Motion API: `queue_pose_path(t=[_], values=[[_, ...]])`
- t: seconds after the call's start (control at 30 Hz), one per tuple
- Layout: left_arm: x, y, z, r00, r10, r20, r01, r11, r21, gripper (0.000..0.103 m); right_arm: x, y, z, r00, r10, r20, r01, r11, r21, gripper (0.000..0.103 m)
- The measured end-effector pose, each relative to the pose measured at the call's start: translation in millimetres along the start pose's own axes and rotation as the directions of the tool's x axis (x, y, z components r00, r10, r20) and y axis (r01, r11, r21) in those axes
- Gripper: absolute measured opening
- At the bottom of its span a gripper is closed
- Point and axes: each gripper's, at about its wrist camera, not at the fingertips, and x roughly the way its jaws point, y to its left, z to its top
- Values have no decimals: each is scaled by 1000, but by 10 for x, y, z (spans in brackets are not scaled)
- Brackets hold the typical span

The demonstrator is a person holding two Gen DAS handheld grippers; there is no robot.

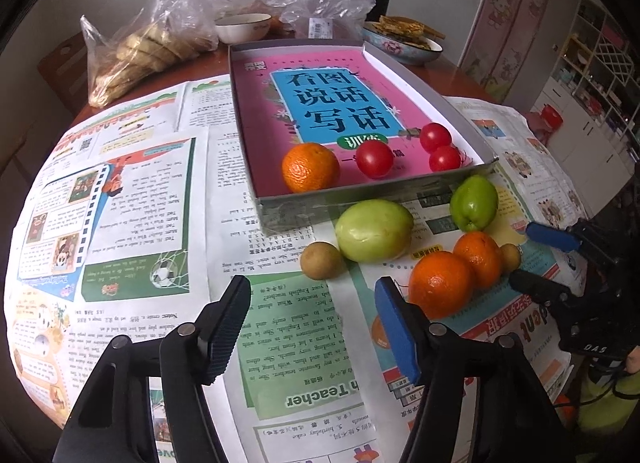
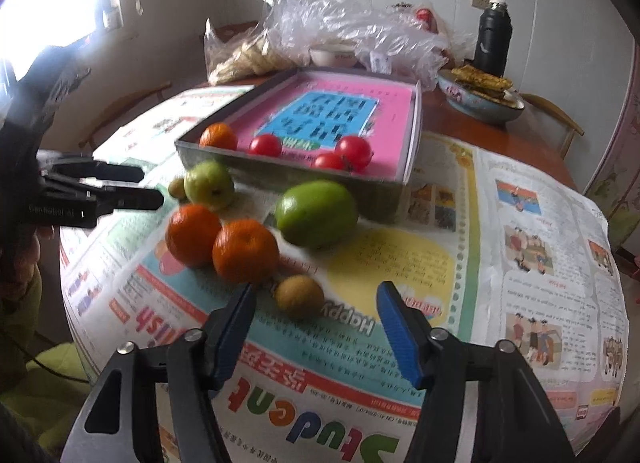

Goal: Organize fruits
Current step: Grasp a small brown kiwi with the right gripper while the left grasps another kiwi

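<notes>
Oranges [image 2: 224, 243], green fruit [image 2: 316, 213] and small brown fruit [image 2: 300, 297] are seen loose on the newspaper-covered worktop [image 2: 500, 263], near a box [image 1: 360, 199] already holding an orange and three tomatoes [image 1: 374, 159]. Both the left gripper [image 1: 312, 319] and right gripper [image 2: 316, 327] are angled downward, fingers released, nothing grasped.

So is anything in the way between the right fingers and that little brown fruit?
Nothing visible. The small round brown fruit lies on the newspaper just ahead of the right gripper, whose open fingers have bare paper before them. The nearest orange sits off to the left, beside the fruit.
</notes>
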Motion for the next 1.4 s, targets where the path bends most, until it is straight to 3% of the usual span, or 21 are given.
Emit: queue_pose_path(t=[0.3, 0.63, 0.73, 0.97, 1.13, 1.4], values=[[92, 21, 19, 1000, -8, -14, 8, 1000, 2, 64, 132, 27, -41, 1000, 18, -24, -18, 999, -26, 39], [206, 61, 45, 1000, -13, -24, 12, 1000, -6, 61, 172, 58, -1, 1000, 26, -10, -27, 998, -58, 28], [249, 78, 61, 999, -14, -30, 14, 1000, -5, 54, 177, 55, 6, 999, 31, -9, -32, 998, -57, 28], [297, 85, 102, 1000, -18, -23, 18, 1000, 2, 51, 185, 32, 16, 999, 32, -8, -33, 998, -50, 28], [308, 81, 120, 1000, -24, -15, 24, 1000, 10, 41, 189, -5, 15, 1000, 28, -6, -28, 999, -38, 28], [310, 77, 116, 1000, -31, -6, 31, 999, 29, 36, 197, -50, 26, 1000, 19, -4, -19, 1000, -21, 28]])
